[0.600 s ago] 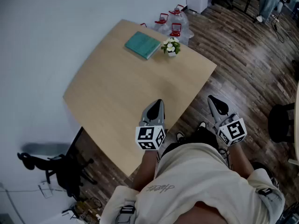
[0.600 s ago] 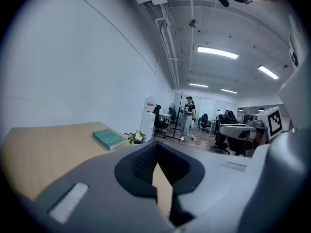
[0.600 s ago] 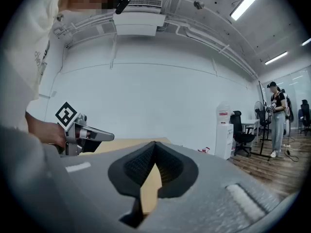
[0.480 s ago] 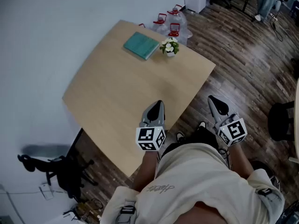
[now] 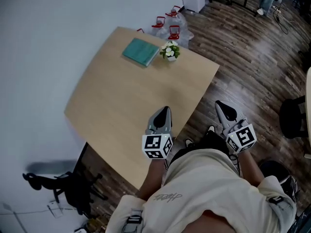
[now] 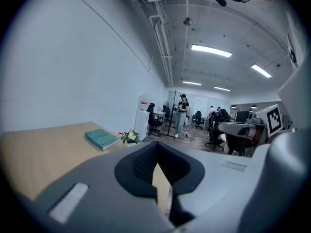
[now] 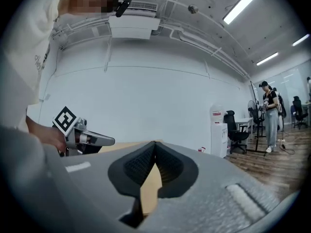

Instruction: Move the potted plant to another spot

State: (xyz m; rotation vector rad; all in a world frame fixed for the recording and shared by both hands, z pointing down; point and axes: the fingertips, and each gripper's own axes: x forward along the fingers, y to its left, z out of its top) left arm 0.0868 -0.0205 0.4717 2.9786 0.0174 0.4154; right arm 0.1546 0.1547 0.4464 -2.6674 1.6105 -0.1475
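Note:
The small potted plant [image 5: 169, 51] with white flowers stands near the far edge of the wooden table [image 5: 121, 110], beside a teal book [image 5: 140, 52]. It also shows far off in the left gripper view as the plant [image 6: 129, 137] next to the book [image 6: 102, 139]. My left gripper [image 5: 165, 110] hovers over the table's near edge, shut and empty, a long way from the plant. The right gripper [image 5: 218, 104] is held off the table over the floor, also shut with nothing in it. In the right gripper view the left gripper [image 7: 92, 140] appears at the left.
Several water jugs with red caps [image 5: 167, 25] stand on the wood floor behind the table. A black office chair [image 5: 63, 183] sits at the lower left, another chair [image 5: 294, 123] at the right. A white wall runs along the left. People stand far back in the office [image 6: 182, 114].
The view has shifted a little, so table and plant sit slightly further left and higher in the picture. Both grippers stay shut in about the same places.

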